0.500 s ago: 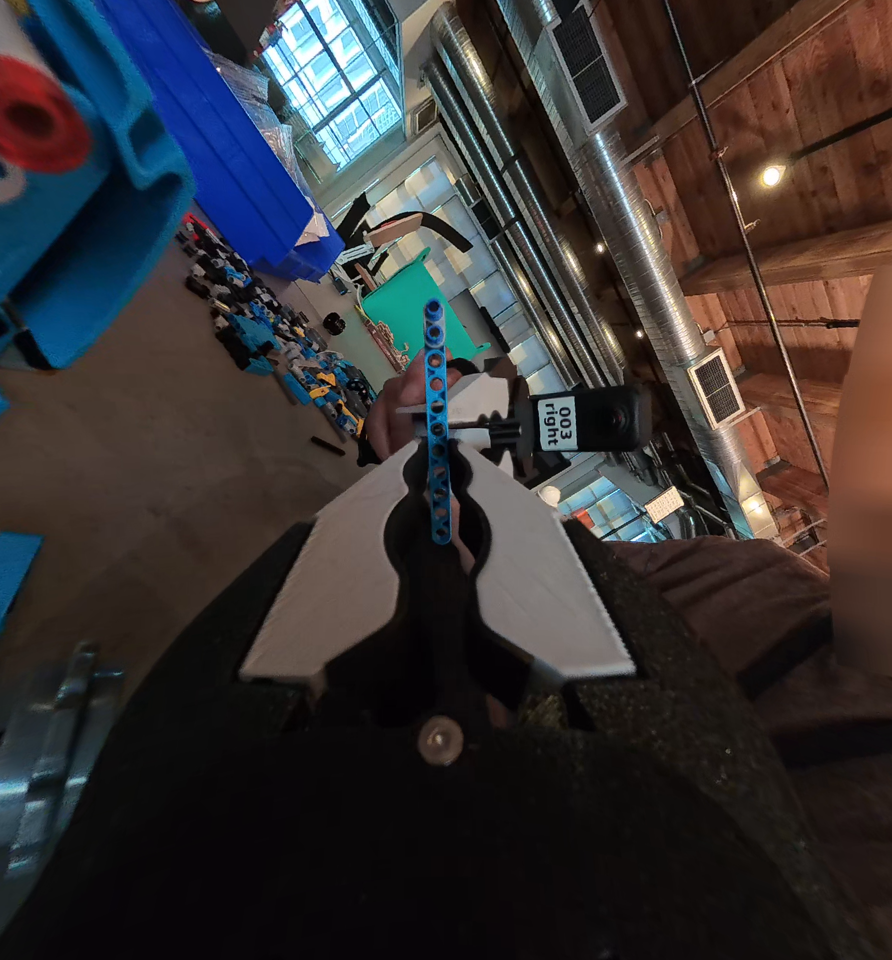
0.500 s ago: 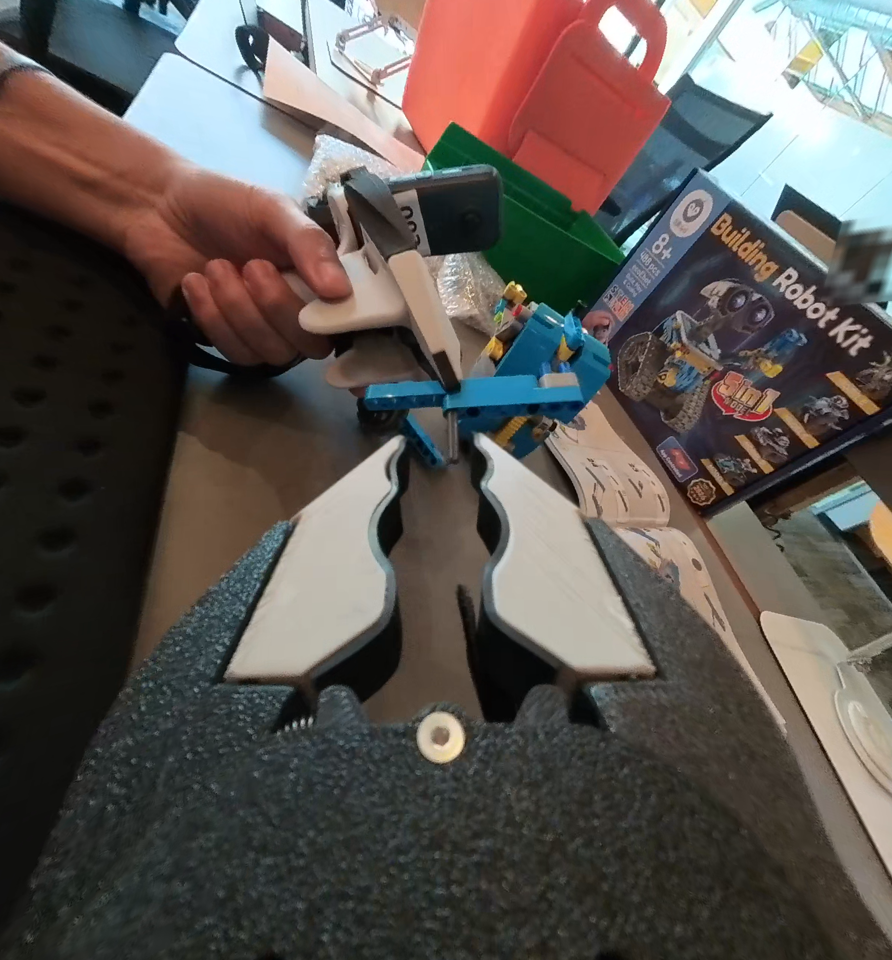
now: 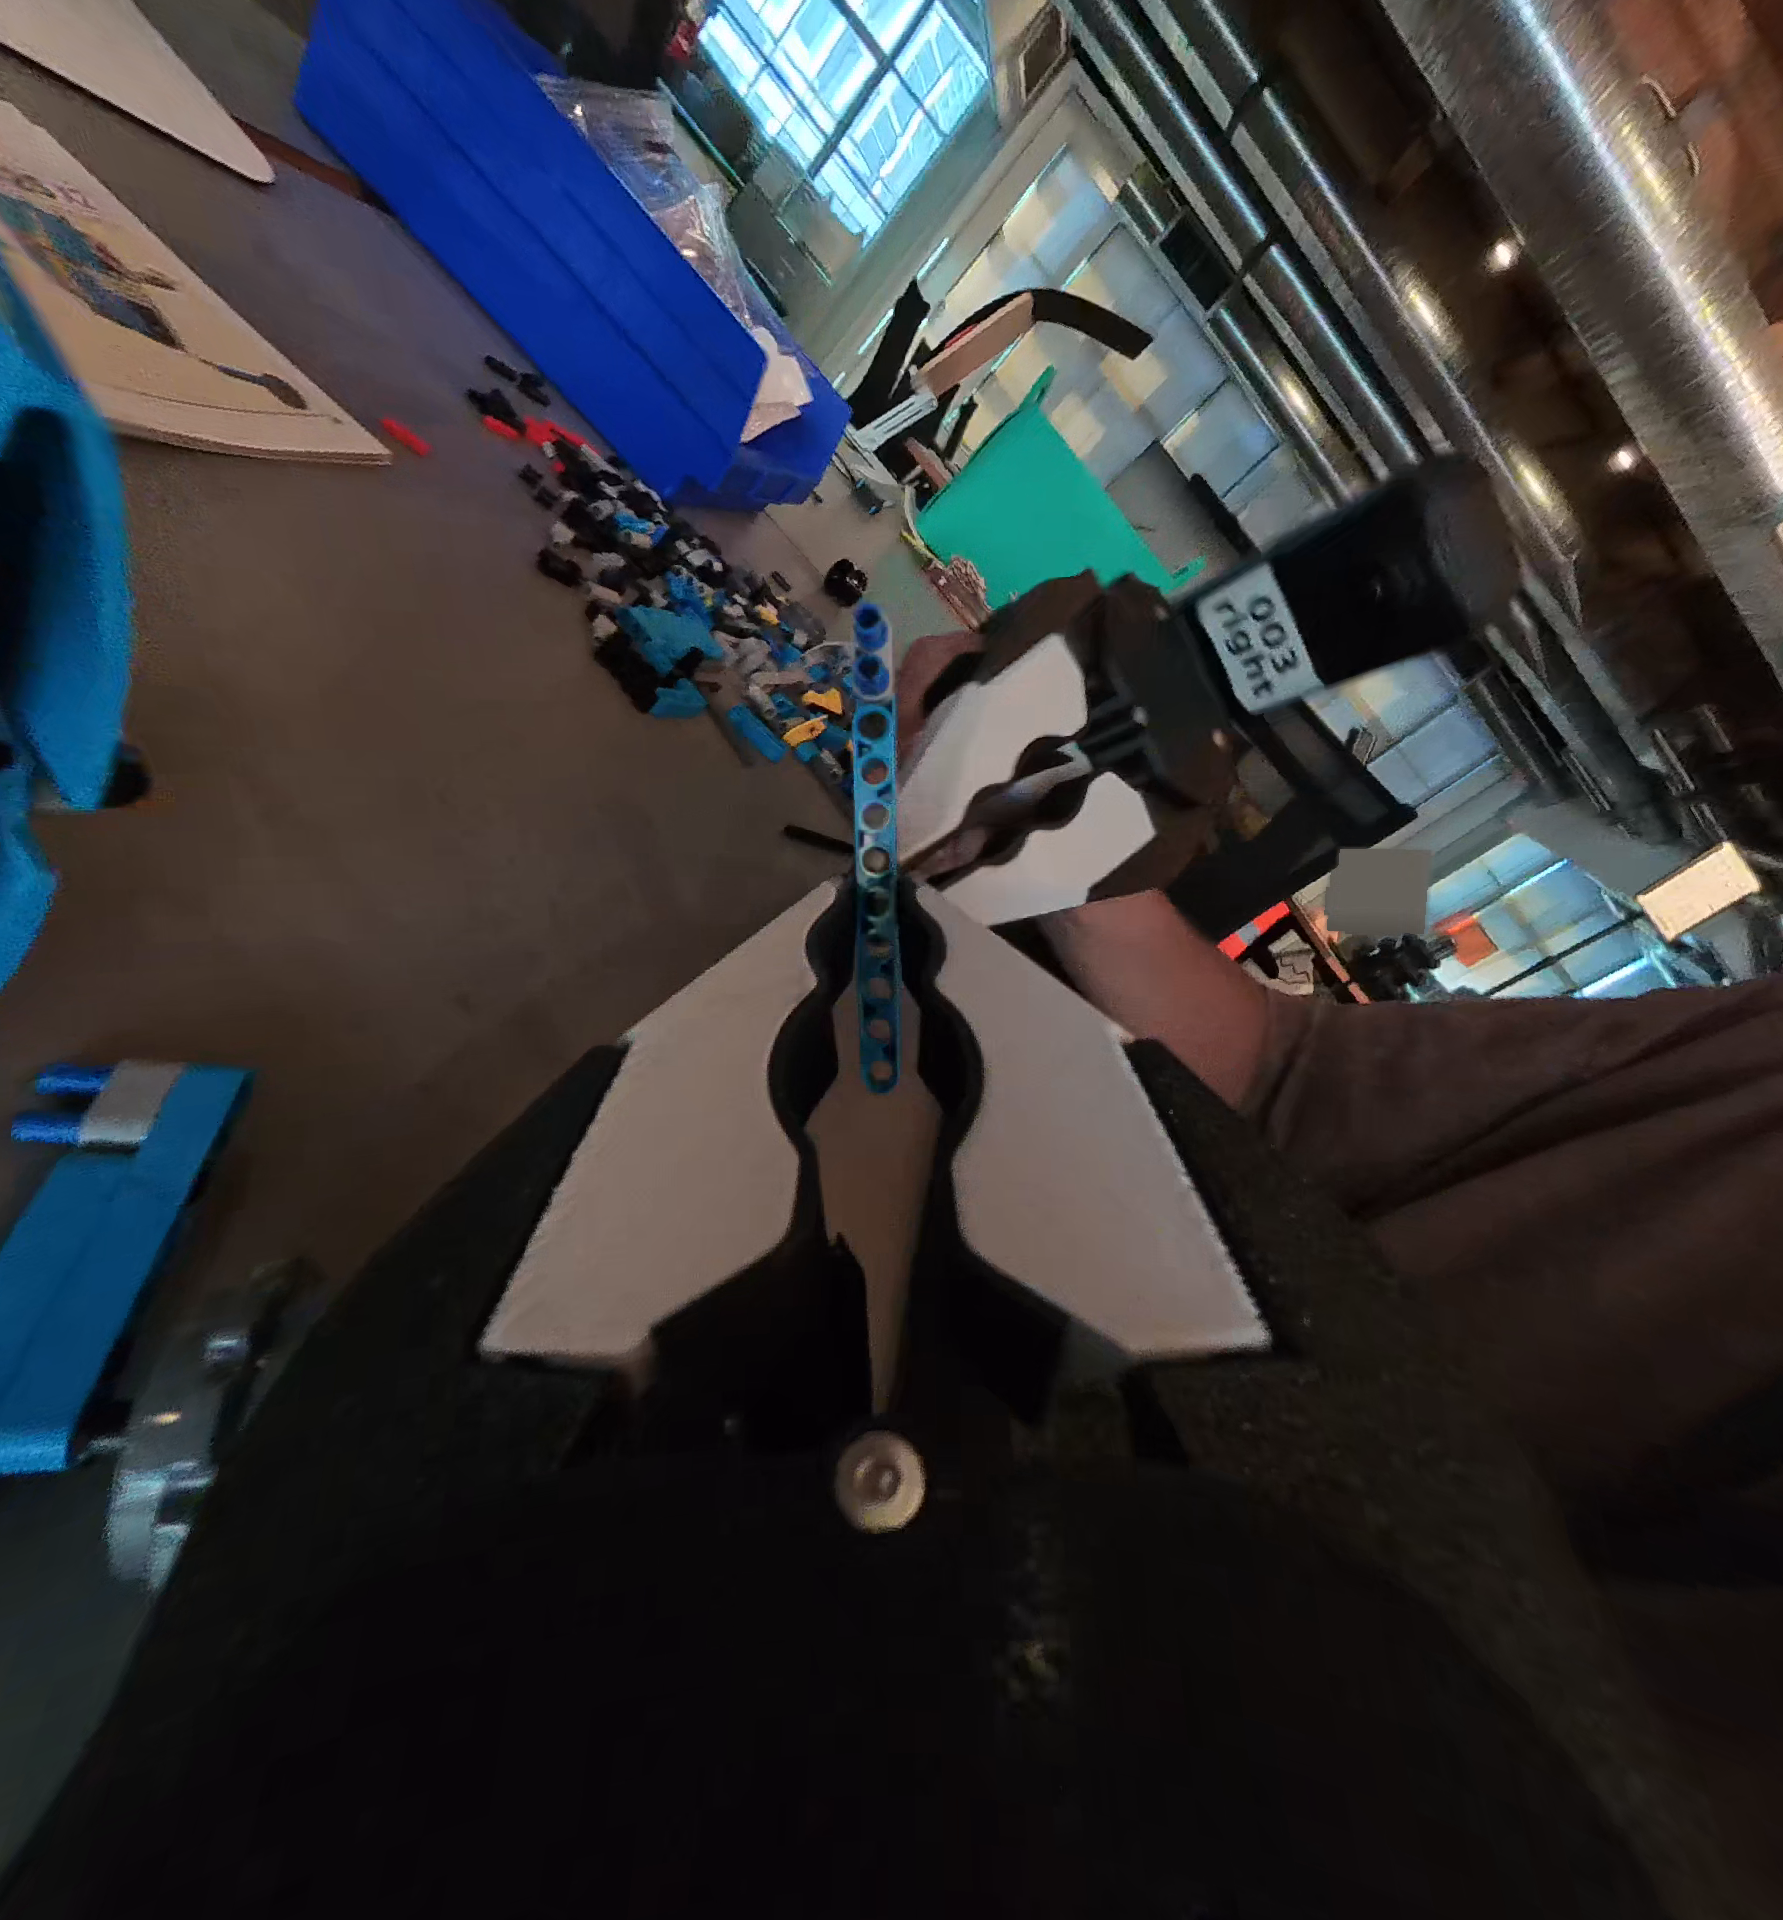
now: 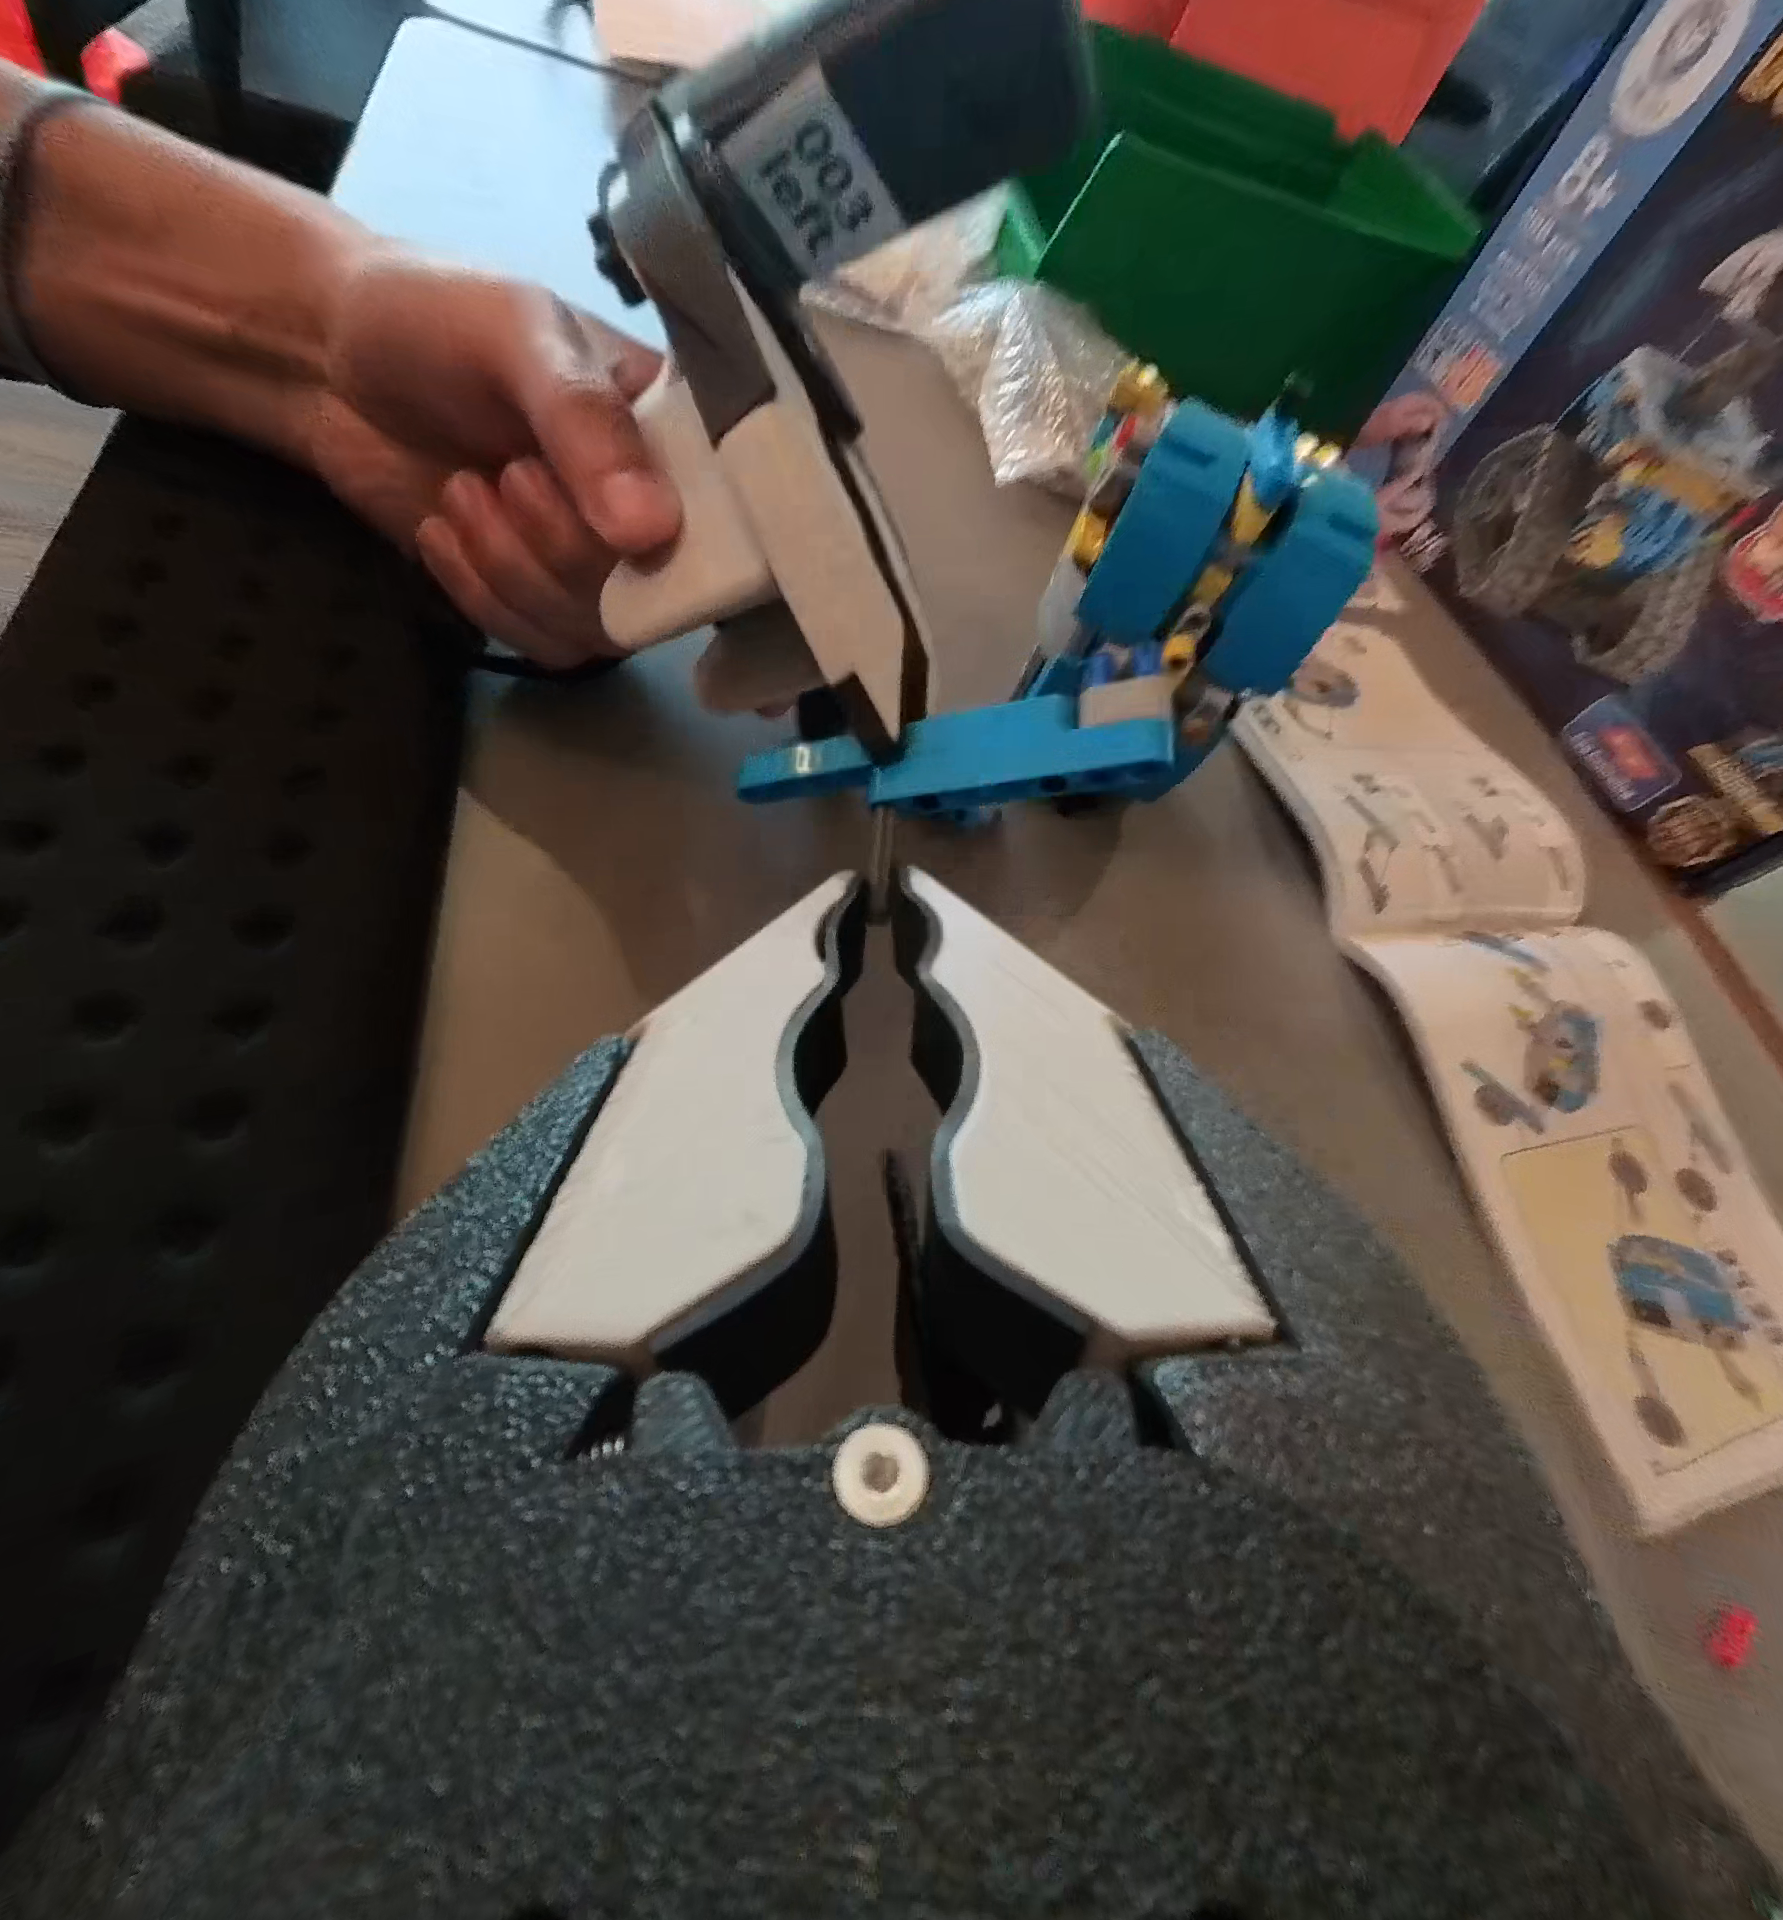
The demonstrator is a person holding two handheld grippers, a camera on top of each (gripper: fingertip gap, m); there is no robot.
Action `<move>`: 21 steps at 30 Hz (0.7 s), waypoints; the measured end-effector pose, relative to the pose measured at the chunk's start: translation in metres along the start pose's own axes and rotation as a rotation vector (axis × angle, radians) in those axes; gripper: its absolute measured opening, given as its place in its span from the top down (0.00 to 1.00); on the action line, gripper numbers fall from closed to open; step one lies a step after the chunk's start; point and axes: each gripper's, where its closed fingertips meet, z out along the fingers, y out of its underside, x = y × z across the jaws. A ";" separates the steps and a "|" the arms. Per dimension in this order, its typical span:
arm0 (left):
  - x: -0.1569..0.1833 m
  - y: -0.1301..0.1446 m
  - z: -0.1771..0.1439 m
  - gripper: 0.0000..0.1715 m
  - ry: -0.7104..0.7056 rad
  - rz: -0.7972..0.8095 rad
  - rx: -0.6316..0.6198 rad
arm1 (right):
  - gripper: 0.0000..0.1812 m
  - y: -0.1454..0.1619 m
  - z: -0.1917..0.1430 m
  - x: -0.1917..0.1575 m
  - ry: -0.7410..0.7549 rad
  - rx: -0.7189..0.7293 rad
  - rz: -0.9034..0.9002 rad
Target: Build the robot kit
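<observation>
My left gripper is shut on a long blue beam with holes, which sticks out past its tips with two blue pins at the far end. My right gripper is shut on a thin dark axle whose tip meets the beam from below. In the right wrist view the left gripper pinches that beam from above, held by a hand. In the left wrist view the right gripper has its tips against the beam's side. A blue block model stands just behind the beam.
A pile of small loose parts lies on the grey table before a blue bin. An open instruction booklet, a printed kit box and a green bin are to the right. A black perforated surface lies at the left. The tips of both grippers are at nearly the same place.
The right gripper has closed in on the beam and its jaws have narrowed onto the axle. The left gripper has tilted, so the table shows more.
</observation>
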 end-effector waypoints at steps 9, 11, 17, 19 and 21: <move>-0.019 0.015 0.003 0.96 -0.045 -0.144 -0.102 | 0.95 0.011 -0.012 0.008 -0.022 0.002 0.062; -0.027 0.028 0.005 0.96 -0.076 -0.200 -0.196 | 0.95 0.012 -0.019 0.021 0.022 0.015 0.086; -0.045 0.064 0.015 0.95 -0.289 0.027 -0.462 | 0.94 0.040 -0.035 0.081 0.283 -0.055 0.247; -0.050 0.064 0.014 0.94 -0.370 0.134 -0.484 | 0.93 0.046 -0.046 0.099 0.357 -0.057 0.324; -0.057 0.066 0.008 0.96 -0.462 0.259 -0.529 | 0.93 0.047 -0.069 0.117 0.397 -0.018 0.423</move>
